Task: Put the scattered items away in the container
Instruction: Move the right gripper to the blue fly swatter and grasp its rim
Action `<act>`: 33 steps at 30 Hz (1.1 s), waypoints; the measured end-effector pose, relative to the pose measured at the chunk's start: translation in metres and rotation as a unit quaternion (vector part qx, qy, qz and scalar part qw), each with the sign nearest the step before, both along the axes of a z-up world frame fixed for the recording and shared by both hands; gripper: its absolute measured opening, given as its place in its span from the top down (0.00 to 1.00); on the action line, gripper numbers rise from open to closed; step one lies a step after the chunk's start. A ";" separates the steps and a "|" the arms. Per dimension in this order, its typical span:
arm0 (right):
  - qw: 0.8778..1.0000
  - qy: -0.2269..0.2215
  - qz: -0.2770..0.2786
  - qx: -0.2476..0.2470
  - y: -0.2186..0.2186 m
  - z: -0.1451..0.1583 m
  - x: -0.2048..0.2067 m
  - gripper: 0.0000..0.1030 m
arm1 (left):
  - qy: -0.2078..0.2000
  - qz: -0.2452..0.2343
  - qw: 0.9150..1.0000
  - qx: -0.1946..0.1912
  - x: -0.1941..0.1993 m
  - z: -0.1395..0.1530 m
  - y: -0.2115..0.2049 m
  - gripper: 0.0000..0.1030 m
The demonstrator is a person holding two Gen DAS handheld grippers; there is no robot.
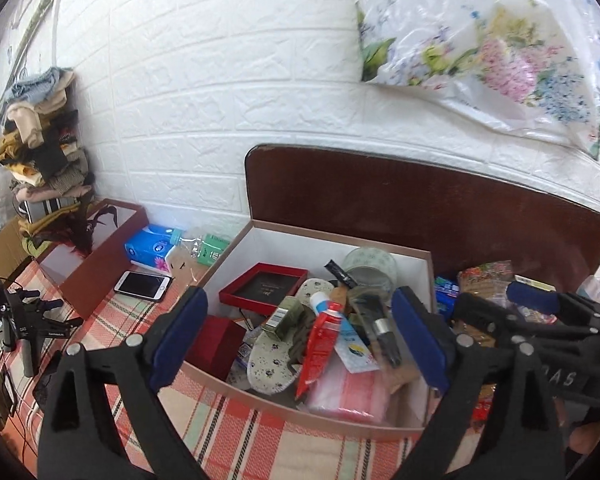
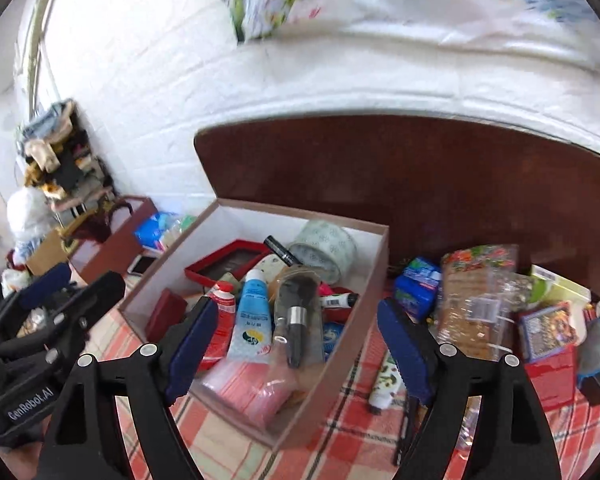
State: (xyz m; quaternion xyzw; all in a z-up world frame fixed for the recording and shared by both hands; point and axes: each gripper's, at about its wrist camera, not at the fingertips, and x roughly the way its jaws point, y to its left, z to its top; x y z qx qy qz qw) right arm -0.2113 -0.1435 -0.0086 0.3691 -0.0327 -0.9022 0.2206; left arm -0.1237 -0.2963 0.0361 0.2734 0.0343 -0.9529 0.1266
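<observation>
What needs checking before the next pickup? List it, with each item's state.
1. Left gripper open and empty: ok.
2. Right gripper open and empty: ok.
3. Box has room: cannot tell; the makeup brush, blue tube and tape roll already crowd it.
4. Items left outside: not ok; the tube on the checked cloth, the snack bag and the blue pack lie right of the box.
5. Grippers apart from each other: ok.

a plaid-covered bed (image 1: pixel 236 432) carries the box (image 1: pixel 324 412), a phone (image 1: pixel 143 285) and snack packets (image 2: pixel 472 300).
</observation>
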 end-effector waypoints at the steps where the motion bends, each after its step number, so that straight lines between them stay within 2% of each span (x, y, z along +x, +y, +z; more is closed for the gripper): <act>1: 1.000 0.005 -0.004 -0.006 0.010 0.006 0.007 0.19 | 0.005 -0.006 1.000 0.000 0.009 0.005 0.008 0.08; 5: 0.999 0.023 -0.027 -0.025 0.062 0.027 0.035 0.19 | 0.009 -0.037 0.999 -0.001 0.031 0.013 0.041 0.04; 7: 0.998 0.026 -0.049 -0.041 0.101 0.034 0.053 0.16 | 0.008 -0.057 0.998 0.000 0.040 0.012 0.059 0.04; 11: 0.994 0.004 -0.088 -0.067 0.178 0.030 0.085 0.13 | -0.008 -0.109 0.994 0.008 0.051 -0.003 0.108 0.03; 16: 0.988 -0.019 -0.139 -0.067 0.254 -0.001 0.131 0.13 | -0.052 -0.164 0.985 0.009 0.048 -0.044 0.170 0.03; 22: 0.975 -0.079 -0.174 -0.113 0.322 -0.058 0.163 0.13 | -0.106 -0.207 0.973 0.011 0.035 -0.097 0.228 0.04; 27: 0.969 -0.107 -0.192 -0.113 0.354 -0.094 0.157 0.13 | -0.138 -0.221 0.965 0.027 0.025 -0.125 0.257 0.04; 33: 0.979 -0.094 -0.173 -0.054 0.338 -0.119 0.112 0.13 | -0.143 -0.215 0.965 0.035 0.024 -0.131 0.263 0.04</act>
